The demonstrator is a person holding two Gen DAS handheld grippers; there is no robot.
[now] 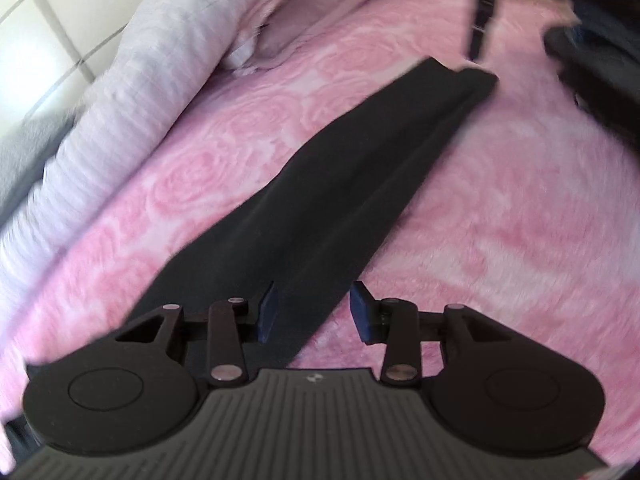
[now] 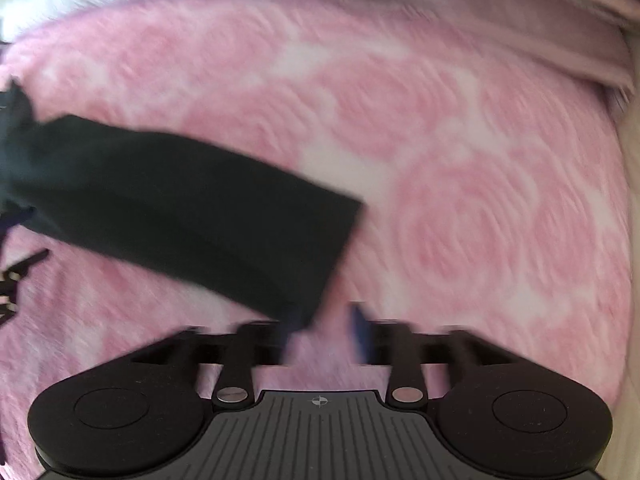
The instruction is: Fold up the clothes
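A long black garment (image 1: pixel 344 176), folded lengthwise into a narrow strip, lies flat on the pink rose-patterned blanket (image 1: pixel 500 220). My left gripper (image 1: pixel 314 312) is open just above its near end, with the cloth's edge between the blue pads and nothing gripped. In the right wrist view the garment's other end (image 2: pixel 192 208) lies to the left. My right gripper (image 2: pixel 326 332) is open beside its near corner, over the blanket (image 2: pixel 460 160). The right view is motion-blurred.
A grey-white quilt (image 1: pixel 132 80) and a pale pink pillow (image 1: pixel 304 12) lie along the far left of the bed. A dark pile of clothes (image 1: pixel 600 64) sits at the far right. A dark strap (image 1: pixel 484 4) hangs down at the top.
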